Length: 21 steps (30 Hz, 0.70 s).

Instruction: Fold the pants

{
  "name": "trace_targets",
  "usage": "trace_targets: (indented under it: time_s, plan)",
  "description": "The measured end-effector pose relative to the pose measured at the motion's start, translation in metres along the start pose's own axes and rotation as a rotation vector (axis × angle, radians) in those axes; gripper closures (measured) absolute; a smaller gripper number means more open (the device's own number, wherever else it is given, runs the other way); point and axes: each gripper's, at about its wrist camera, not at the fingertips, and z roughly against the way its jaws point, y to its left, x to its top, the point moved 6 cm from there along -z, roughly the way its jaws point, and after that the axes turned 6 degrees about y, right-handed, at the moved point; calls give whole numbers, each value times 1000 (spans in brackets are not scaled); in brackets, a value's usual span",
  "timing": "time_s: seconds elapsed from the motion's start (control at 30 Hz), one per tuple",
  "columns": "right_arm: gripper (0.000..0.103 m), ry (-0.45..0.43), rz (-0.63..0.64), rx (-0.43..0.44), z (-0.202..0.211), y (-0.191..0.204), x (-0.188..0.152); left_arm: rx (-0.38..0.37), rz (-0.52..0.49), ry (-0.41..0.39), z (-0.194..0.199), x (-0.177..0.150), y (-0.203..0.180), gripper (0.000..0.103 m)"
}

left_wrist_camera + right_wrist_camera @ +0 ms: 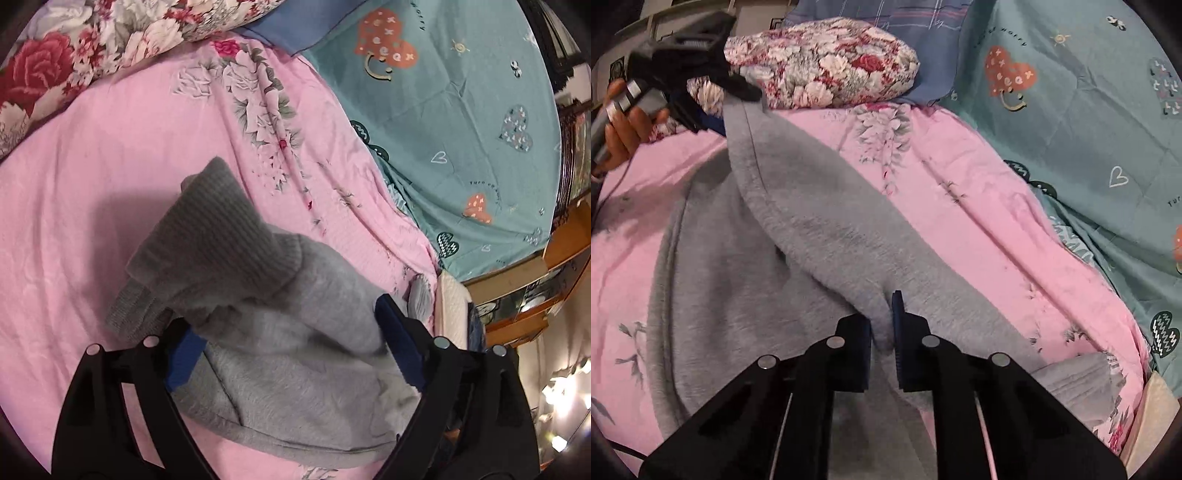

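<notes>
1. Fingers, right gripper (pixel 882 343): blue-padded fingers (pixel 898 339) at lower centre of the right wrist view, nearly closed, pinching a raised fold of the grey pants (pixel 827 236).
2. Fingers, left gripper (pixel 291 350): blue pads (pixel 397 332) at lower centre of the left wrist view, set wide apart; grey cloth bunches between them and drapes over the tips. Whether they actually clamp it cannot be told.
3. Grey pants (pixel 280 332): fleece fabric, spread across the pink bedsheet (pixel 960 221). In the right wrist view one part rises as a taut band from lower centre to the left gripper (pixel 701 85) at upper left. Ribbed cuffs (pixel 210 229) hang forward at the centre of the left wrist view.
4. Left hand (pixel 624 125): upper left of the right wrist view, wrapped round the gripper handle.
5. Floral pillow (pixel 827 62): top centre, right wrist view.
6. Teal heart-print cover (pixel 461 122): right side, beside the pink sheet.
</notes>
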Motion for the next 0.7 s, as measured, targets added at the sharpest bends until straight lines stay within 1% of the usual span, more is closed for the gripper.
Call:
trace_targets:
  time_s: [0.1,0.2,0.27,0.33,0.4,0.47,0.53,0.57,0.6,0.63,0.67,0.7]
  plan:
    - [93,-19,30,-10,34,11,-4,-35,10,9,1,-2,-2,12]
    - [93,-2,84,-32,50,32,-14,-75,20,22,7,-12,1,12]
    - [93,1,106,-35,59,45,-21,-81,26,19,12,-23,6,10]
    - [93,4,110,-51,62,51,-25,-76,29,18,16,-34,14,9]
    - [93,28,124,-60,58,61,-34,-59,44,18,19,-42,25,9]
    - [93,60,120,-37,49,70,-42,-25,76,11,19,-40,37,9]
    - [93,90,121,-25,39,79,-50,6,77,1,16,-33,40,13]
    - [93,101,115,-14,35,82,-52,35,54,-6,15,-29,38,27]
    - [93,107,113,-14,33,83,-53,80,10,-12,13,-23,32,43]
    - [93,105,113,-20,33,83,-52,101,-21,-21,14,-16,25,51]
    - [93,96,106,-27,36,80,-49,97,-46,-28,15,-9,17,66]
    - [93,86,96,-38,40,75,-44,69,-70,-32,18,1,5,68]
